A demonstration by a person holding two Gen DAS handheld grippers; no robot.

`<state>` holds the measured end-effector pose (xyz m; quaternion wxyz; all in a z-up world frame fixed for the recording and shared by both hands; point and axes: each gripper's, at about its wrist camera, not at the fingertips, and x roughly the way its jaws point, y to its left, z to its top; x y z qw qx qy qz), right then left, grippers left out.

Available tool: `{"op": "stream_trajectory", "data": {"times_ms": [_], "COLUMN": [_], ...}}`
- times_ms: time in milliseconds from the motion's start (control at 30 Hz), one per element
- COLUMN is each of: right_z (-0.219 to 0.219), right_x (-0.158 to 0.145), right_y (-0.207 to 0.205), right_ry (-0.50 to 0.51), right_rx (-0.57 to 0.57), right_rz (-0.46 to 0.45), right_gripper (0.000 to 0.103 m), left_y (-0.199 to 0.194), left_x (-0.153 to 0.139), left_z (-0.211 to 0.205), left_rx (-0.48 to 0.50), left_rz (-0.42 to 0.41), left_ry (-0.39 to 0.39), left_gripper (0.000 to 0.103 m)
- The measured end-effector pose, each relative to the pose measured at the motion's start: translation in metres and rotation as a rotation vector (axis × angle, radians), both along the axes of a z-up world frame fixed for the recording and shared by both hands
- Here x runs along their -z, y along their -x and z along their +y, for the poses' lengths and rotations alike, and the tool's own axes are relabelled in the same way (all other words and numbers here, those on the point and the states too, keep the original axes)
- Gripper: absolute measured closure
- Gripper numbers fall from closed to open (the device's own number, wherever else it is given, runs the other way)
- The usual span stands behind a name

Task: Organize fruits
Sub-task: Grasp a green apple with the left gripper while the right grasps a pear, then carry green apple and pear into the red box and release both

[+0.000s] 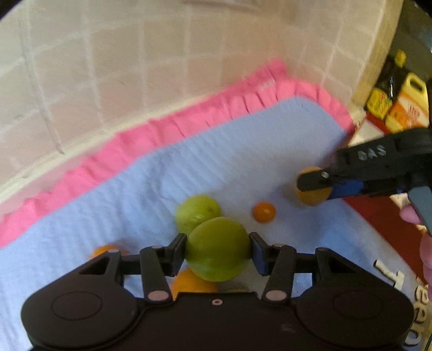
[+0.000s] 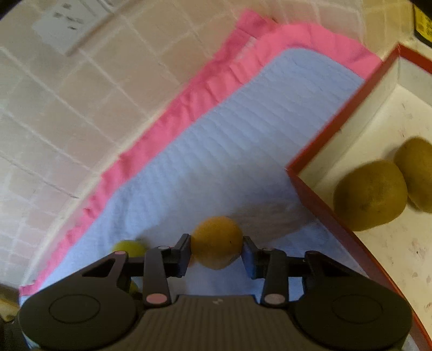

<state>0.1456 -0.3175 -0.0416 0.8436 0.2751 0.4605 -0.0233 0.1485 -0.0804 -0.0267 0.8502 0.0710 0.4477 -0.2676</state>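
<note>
A round green fruit (image 1: 218, 249) sat clamped between the two fingers of the left gripper (image 1: 218, 251), raised above a pale blue quilted mat (image 1: 243, 151). Just behind it, a second green fruit (image 1: 197, 212) rested on the mat, partly hidden by the held one. To its right lay a small orange fruit (image 1: 264, 212), apart from the others. Another orange fruit (image 1: 193, 282) showed under the gripper, and one more orange piece (image 1: 104, 249) peeked out at the left by the gripper's arm.

Farther right, the right gripper (image 2: 216, 249) was closed on a yellow-orange fruit (image 2: 217, 245), which was at or just above the mat surface; contact with the mat could not be told. In the left camera this same gripper (image 1: 314, 186) appeared from the side, gripping that fruit (image 1: 313, 195).

The mat had a pink ruffled border (image 1: 167, 129) and lay against a beige tiled wall (image 1: 94, 67). Beside the mat on the right stood a red-edged box (image 2: 318, 199) with a white inside, holding two brown kiwis (image 2: 370, 194), touching each other. A white wall socket (image 2: 67, 24) sat high on the tiles. Yellow bottles (image 1: 399, 105) stood blurred in the far right corner.
</note>
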Motion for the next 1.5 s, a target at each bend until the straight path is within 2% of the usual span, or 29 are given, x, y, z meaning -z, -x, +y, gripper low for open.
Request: {"op": "stream_trajectory", "data": {"times_ms": [67,167,267,400,500,633,733,867,1033,1167,1300,1400,1500], "right_z": [0.007,0.027,0.056,0.094,0.103,0.089,0.065,0.019,-0.054,-0.114,-0.166,-0.193,-0.207], "right_x": [-0.017,-0.033,-0.039,-0.036,-0.035,-0.045,-0.057,-0.082,-0.114,-0.129,-0.127,-0.113,-0.097], "right_y": [0.007,0.017,0.026,0.038,0.044,0.049,0.063,0.087,0.126,0.159,0.182,0.188,0.187], "right_ry": [-0.003,0.008,-0.001,-0.007,-0.022,0.003,0.02,0.068,0.17,0.239,0.241,0.254,0.252], "right_rx": [-0.05,-0.144,-0.242,-0.339,-0.366,-0.33,-0.274,-0.16,0.017,0.163,0.29,0.32,0.325], "right_rz": [-0.042,-0.058,-0.047,-0.04,-0.036,-0.063,-0.092,-0.151,-0.217,-0.231,-0.221,-0.178,-0.144], "right_gripper": [0.061,0.061,0.061,0.061,0.061,0.061,0.061,0.061,0.061,0.061,0.06,0.059,0.059], "left_y": [0.003,0.009,0.02,0.032,0.039,0.048,0.049,0.05,0.043,0.042,0.047,0.048,0.039], "left_x": [-0.016,-0.037,-0.053,-0.062,-0.067,-0.074,-0.079,-0.094,-0.119,-0.133,-0.133,-0.124,-0.106], "left_z": [0.02,0.057,0.095,0.127,0.137,0.128,0.103,0.05,-0.037,-0.117,-0.193,-0.243,-0.29], "left_rx": [-0.053,-0.15,-0.249,-0.342,-0.366,-0.342,-0.285,-0.155,0.043,0.204,0.335,0.416,0.459], "left_rz": [-0.022,-0.057,-0.103,-0.103,-0.11,-0.122,-0.13,-0.166,-0.202,-0.216,-0.197,-0.172,-0.132], "left_ry": [0.018,0.027,0.009,-0.036,-0.04,-0.036,-0.021,0.024,0.111,0.151,0.147,0.147,0.082], "left_gripper": [0.042,0.042,0.042,0.043,0.043,0.043,0.043,0.043,0.043,0.043,0.043,0.043,0.042]}}
